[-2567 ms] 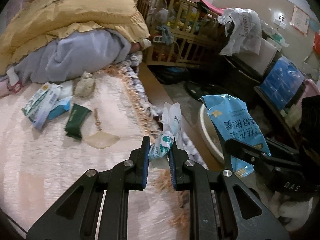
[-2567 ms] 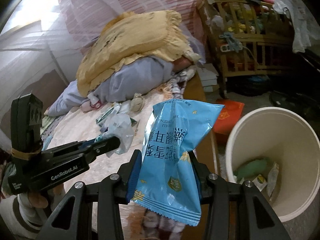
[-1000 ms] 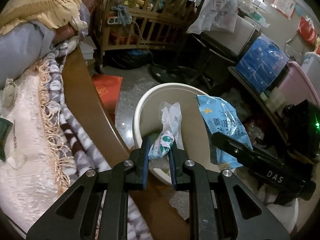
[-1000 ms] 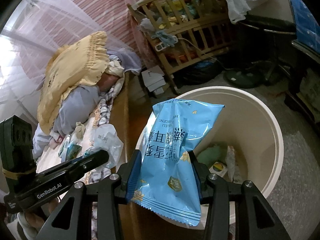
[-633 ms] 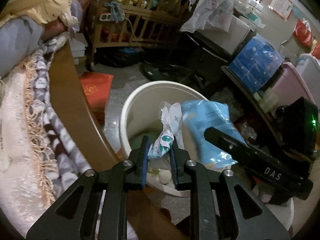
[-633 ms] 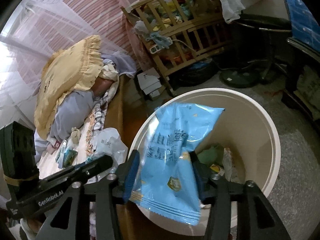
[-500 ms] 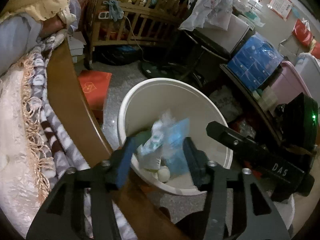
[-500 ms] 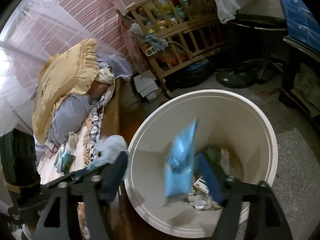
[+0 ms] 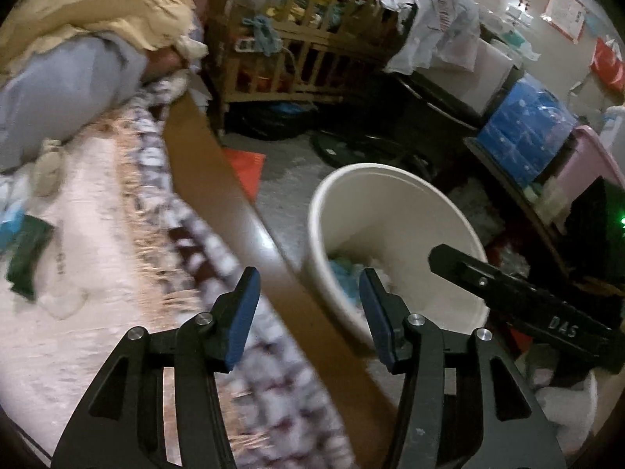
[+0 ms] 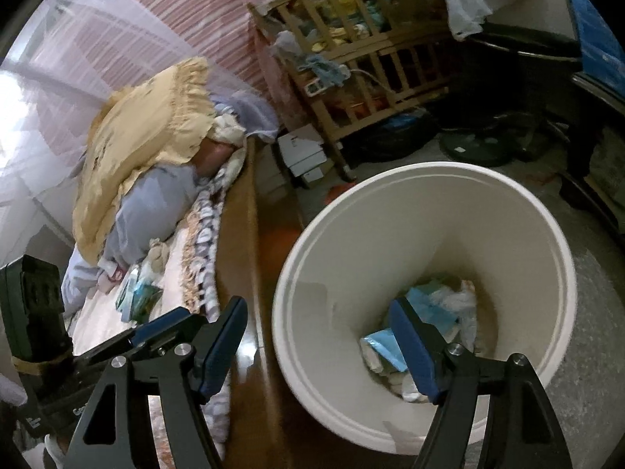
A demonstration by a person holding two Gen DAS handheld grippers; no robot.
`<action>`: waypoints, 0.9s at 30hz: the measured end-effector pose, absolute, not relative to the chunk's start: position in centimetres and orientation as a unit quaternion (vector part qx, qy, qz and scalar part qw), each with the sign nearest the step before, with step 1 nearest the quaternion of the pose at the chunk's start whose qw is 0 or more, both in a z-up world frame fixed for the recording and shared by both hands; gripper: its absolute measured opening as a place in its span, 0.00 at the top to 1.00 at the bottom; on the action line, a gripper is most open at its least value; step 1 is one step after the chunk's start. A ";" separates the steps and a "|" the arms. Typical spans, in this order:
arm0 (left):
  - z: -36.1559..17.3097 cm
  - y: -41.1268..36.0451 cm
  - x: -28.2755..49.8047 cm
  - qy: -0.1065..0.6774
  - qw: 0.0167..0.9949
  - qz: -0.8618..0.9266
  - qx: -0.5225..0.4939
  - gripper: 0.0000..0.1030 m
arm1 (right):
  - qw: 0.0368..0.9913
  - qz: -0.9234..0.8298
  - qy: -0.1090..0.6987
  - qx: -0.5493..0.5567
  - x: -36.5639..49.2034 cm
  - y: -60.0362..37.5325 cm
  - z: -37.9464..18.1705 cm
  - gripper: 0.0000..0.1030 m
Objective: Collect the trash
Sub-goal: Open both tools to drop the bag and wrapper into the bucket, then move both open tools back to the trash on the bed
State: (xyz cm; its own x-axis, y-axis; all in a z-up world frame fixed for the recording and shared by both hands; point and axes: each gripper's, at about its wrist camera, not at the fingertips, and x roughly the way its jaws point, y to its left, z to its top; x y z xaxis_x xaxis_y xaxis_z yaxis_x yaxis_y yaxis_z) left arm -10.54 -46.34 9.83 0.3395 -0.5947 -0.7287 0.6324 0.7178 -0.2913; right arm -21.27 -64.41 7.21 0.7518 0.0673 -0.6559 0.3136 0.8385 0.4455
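A cream bin (image 10: 429, 174) stands on the floor beside the bed. At its bottom lie a blue snack bag (image 10: 424, 310) and a white plastic wrapper (image 10: 461, 305). My right gripper (image 10: 316, 312) hangs open over the bin's near rim with nothing between its fingers. My left gripper (image 9: 308, 281) is also open and empty, above the wooden bed edge (image 9: 230, 203) and just left of the bin (image 9: 375, 170). The blue bag (image 9: 343, 273) shows inside the bin. More packets lie on the bed: a dark green one (image 9: 27, 250) and a small heap (image 10: 136, 297).
A yellow pillow (image 10: 148, 136) and a grey-blue bundle (image 9: 66, 90) fill the bed's head. A wooden crib (image 9: 297, 47) stands behind, with a fan base (image 10: 468, 148), blue packs (image 9: 523, 125) and a pink tub (image 9: 586, 156) around the bin. A red packet (image 9: 244, 168) lies on the floor.
Both grippers opened. The blue snack bag fell from the right one and the white wrapper from the left one into the bin. The left view has since swung left toward the bed.
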 end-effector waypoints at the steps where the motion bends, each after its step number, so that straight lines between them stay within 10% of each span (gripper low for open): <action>1: 9.8 -45.6 -10.4 0.436 0.821 -0.368 0.022 0.50 | 0.895 -0.065 0.348 0.271 -21.0 -63.9 7.3 0.29; 27: 6.1 -17.9 0.9 0.453 0.876 -0.156 -0.056 0.42 | 0.876 0.152 0.424 0.172 -4.7 -40.6 5.5 0.29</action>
